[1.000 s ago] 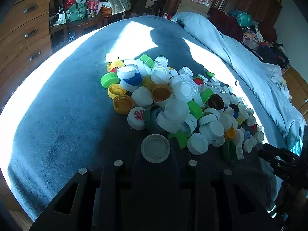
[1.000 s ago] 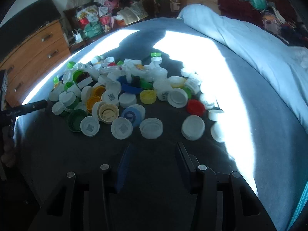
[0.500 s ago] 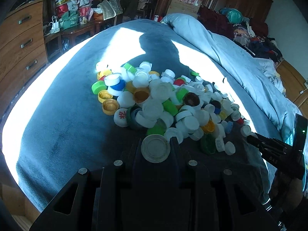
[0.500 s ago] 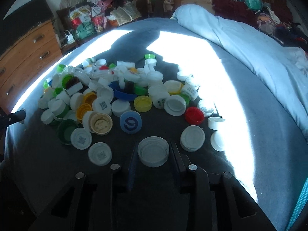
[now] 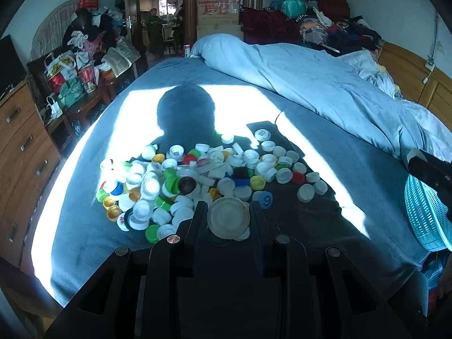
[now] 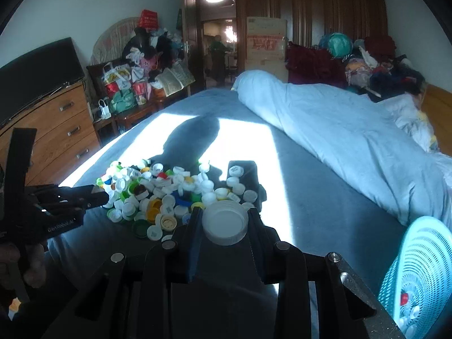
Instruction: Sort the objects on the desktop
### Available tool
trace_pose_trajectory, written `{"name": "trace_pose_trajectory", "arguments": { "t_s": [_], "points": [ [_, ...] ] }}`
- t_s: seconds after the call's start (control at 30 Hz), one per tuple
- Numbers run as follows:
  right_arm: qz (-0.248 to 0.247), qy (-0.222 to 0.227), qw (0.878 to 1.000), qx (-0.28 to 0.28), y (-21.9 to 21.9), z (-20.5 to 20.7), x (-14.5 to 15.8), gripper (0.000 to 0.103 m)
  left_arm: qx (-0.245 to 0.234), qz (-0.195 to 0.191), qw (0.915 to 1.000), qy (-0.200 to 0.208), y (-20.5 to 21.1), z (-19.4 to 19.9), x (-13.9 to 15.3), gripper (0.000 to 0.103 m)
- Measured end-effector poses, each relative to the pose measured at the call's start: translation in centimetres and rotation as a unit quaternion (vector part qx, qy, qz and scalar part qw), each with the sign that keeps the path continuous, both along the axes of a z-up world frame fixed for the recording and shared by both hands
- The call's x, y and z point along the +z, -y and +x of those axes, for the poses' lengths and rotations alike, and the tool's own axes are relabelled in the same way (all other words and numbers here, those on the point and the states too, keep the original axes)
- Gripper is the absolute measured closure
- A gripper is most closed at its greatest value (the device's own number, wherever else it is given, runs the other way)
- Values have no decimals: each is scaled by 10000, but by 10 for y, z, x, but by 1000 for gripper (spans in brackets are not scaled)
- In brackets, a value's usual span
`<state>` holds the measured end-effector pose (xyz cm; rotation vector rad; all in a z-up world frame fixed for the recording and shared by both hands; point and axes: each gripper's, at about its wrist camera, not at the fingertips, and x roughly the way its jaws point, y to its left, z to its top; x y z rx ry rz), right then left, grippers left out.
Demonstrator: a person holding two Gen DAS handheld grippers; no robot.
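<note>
A heap of bottle caps [image 5: 197, 180] in white, green, yellow, blue and red lies on the blue bedspread [image 5: 353, 192]. My left gripper [image 5: 228, 220] is shut on a grey-white cap [image 5: 228, 218], held flat side toward the camera above the heap's near edge. In the right wrist view the heap [image 6: 175, 195] sits lower and farther off. My right gripper [image 6: 225, 221] is shut on a white ribbed cap [image 6: 225, 221], hollow side up, lifted above the bed. The left gripper also shows at the left edge [image 6: 96, 197].
A turquoise mesh basket [image 6: 418, 276] with a few caps in it stands at the near right, also seen as the basket [image 5: 423, 212]. A rolled light-blue duvet [image 5: 310, 79] lies along the right. Wooden drawers [image 6: 62, 141] stand left of the bed.
Both grippers rose and pulled back from the heap. The right gripper closed on a white cap lying before it and lifted it. The left kept its cap. The basket came into view.
</note>
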<state>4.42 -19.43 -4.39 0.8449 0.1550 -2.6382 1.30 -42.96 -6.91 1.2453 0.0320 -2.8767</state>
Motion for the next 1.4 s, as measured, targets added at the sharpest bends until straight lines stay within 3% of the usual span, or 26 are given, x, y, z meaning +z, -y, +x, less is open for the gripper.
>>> {"name": "trace_pose_trajectory", "arguments": {
  "t_s": [0.37,0.8,1.0,1.17,1.4],
  "points": [
    [43,-463,9959,-773,-83,22,39,69,-915,-312,9945,-393,-116,-10,45,78],
    [-23,-571,9801,-1900,-199,53,53,69,-1873,-369,9807,-423,-242,-17,65,78],
    [-76,-477,9700,-2381,-244,65,47,69,-2511,-341,9669,-307,-316,-18,68,78],
    [-128,-269,9629,-2683,-271,67,34,69,-3137,-365,9488,-104,-376,-12,63,78],
    [-147,15,9576,-2877,-292,69,16,68,-3526,-143,9350,338,-408,-17,53,78]
  ]
}}
